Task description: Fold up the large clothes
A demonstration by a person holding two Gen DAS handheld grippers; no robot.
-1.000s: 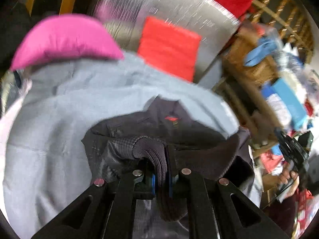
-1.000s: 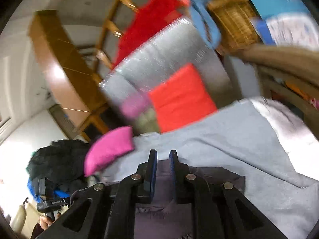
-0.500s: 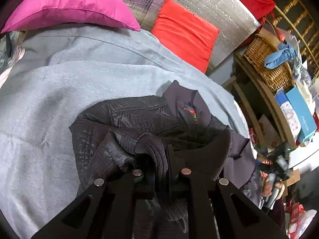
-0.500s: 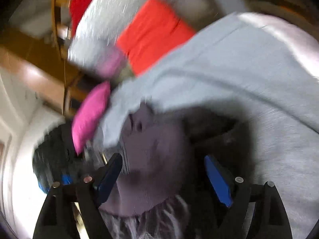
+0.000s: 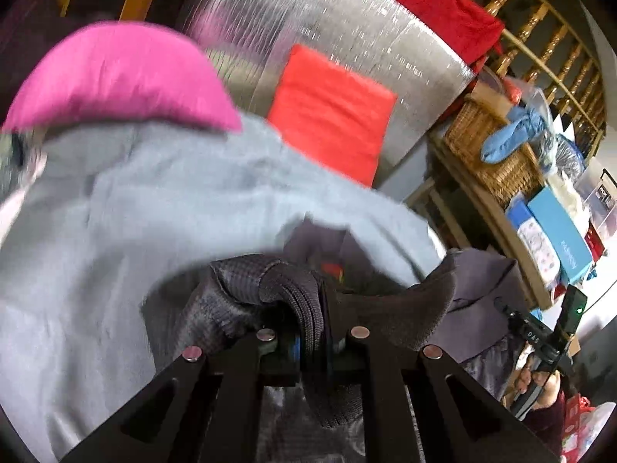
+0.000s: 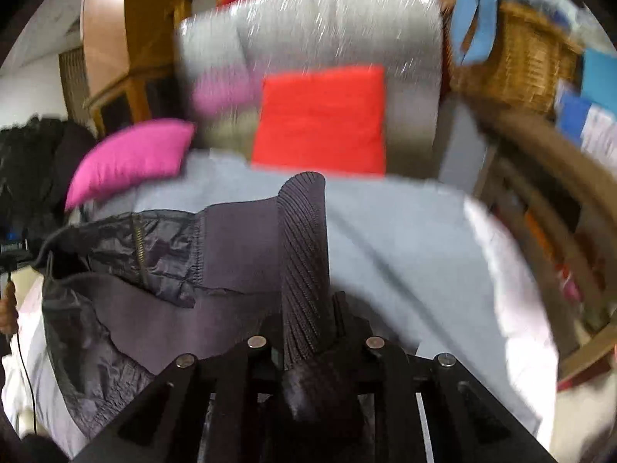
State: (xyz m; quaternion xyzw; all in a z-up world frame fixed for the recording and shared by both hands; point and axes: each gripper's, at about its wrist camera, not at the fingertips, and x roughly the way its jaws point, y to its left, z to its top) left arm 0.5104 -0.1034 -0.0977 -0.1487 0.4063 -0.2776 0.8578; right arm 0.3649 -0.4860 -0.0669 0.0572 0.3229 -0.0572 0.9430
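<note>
A dark grey jacket with ribbed knit hem and a zip lies bunched over the grey bed cover. My left gripper is shut on a ribbed fold of the jacket and holds it above the cover. My right gripper is shut on another ribbed band of the jacket, which stands up between its fingers. The right gripper also shows at the right edge of the left wrist view, in a hand.
A pink pillow and a red cushion lie at the head of the bed against a silver padded headboard. A wicker basket and boxes sit on a shelf to the right. Dark clothes are piled at the left.
My right gripper was open over the jacket and has shut on its ribbed band and lifted it. My left gripper, still holding its fold, has risen and tilted up.
</note>
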